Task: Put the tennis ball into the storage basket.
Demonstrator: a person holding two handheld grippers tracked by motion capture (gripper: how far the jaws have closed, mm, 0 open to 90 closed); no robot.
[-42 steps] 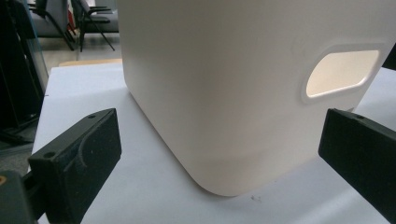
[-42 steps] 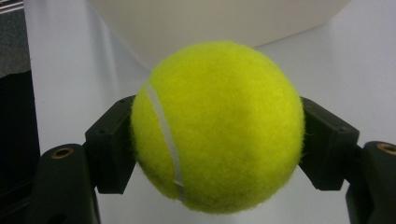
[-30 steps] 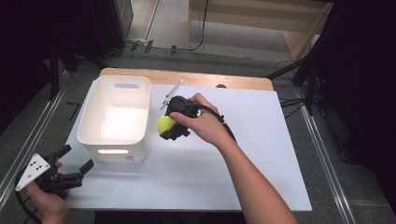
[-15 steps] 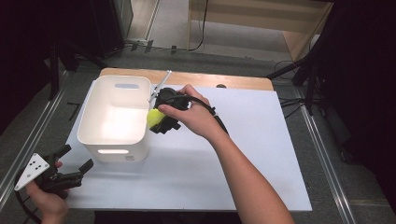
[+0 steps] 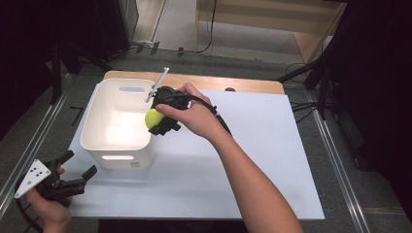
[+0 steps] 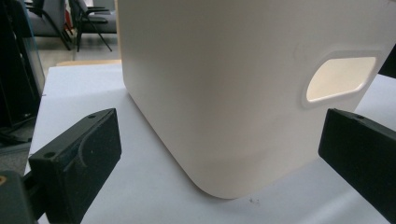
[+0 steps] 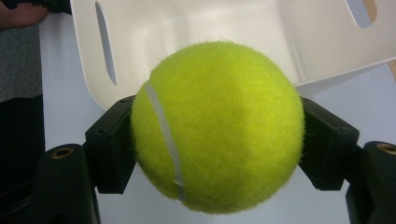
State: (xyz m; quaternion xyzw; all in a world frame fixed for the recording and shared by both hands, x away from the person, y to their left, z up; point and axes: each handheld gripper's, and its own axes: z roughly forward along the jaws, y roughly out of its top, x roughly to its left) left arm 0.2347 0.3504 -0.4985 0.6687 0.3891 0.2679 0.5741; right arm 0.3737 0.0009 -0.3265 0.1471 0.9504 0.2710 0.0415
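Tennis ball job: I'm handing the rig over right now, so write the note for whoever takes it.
Right claw: shut on the fuzzy yellow-green tennis ball, held at the right rim of the white plastic bin with handle cut-outs.
Left claw: open, holding nothing, near the bin's front corner at the pale tabletop's near left edge.
Done: ball picked up and brought to the bin.
Left: probably move it over the opening and release.

You have a yellow-green tennis ball with a pale curved seam, centre frame in the right gripper view, clamped between two black jaws. In the high view, the ball sits left of centre, over the right rim of the white handled bin, which stands upright and open-topped.
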